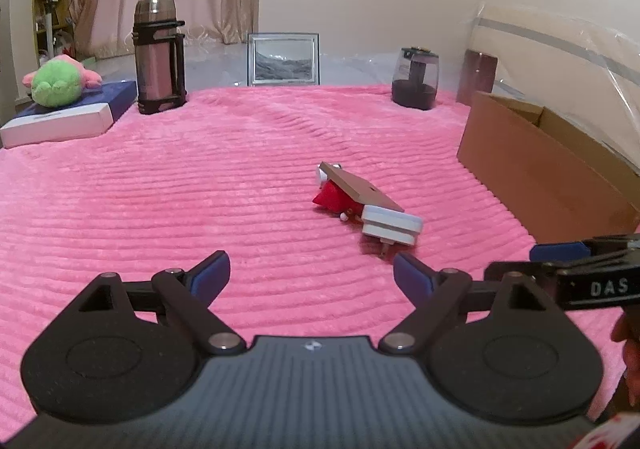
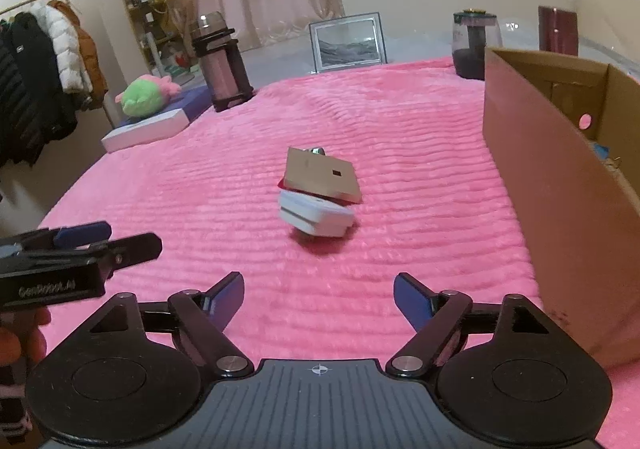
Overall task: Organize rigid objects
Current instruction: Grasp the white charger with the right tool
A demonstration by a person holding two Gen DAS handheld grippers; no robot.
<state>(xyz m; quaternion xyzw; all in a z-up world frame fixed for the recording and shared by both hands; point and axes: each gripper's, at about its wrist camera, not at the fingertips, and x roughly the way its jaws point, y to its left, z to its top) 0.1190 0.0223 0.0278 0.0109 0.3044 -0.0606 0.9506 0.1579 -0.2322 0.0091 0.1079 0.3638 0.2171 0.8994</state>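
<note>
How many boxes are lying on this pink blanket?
2: an open cardboard box along the right edge, and a flat blue-and-white box at the far left, under a plush toy. Others may lie out of view.

The pink blanket (image 1: 200, 177) is viewed by both wrist cameras from low above its near edge, tilted downward toward its far end. The left view is taken from the left of the cardboard box (image 1: 548, 161), farther from it; the right view (image 2: 560, 189) is close beside it. The blanket's middle is shared.
</note>
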